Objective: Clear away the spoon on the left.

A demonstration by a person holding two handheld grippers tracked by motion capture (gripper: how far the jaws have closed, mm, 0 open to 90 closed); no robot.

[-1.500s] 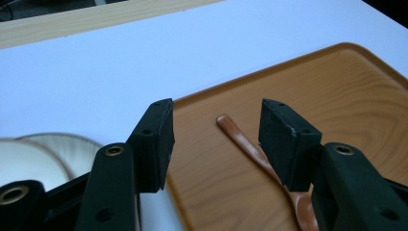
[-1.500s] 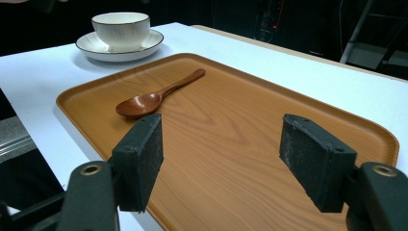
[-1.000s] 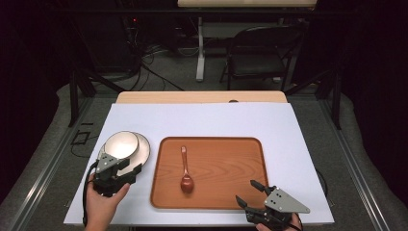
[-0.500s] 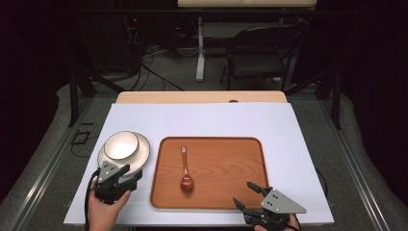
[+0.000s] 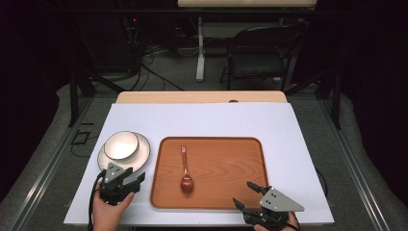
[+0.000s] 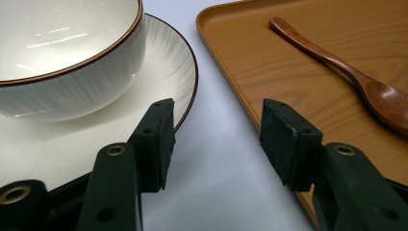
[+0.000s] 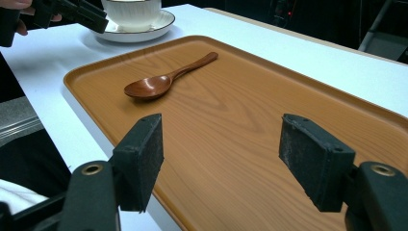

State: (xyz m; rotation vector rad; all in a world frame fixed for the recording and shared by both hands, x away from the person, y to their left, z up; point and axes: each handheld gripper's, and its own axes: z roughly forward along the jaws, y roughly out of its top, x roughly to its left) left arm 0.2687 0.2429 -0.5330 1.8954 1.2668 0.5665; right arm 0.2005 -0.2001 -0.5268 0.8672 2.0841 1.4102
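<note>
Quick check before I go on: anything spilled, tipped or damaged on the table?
Nothing stands out. The bowl sits upright on its plate, the wooden spoon lies flat in the tray, and no spill or breakage shows.

Room dark, walls unlit beyond table point(image 5: 202, 120). White sheet covers table; bare wood strip at far edge. Grey carpeted floor point(image 5: 163, 72) around table. Black folding chair point(image 5: 262, 55) beyond table's far edge, right of white post point(image 5: 199, 53). Loose cables point(image 5: 144, 62) on floor left of post. Pale tabletop edge point(image 5: 245, 3) far behind chair.
</note>
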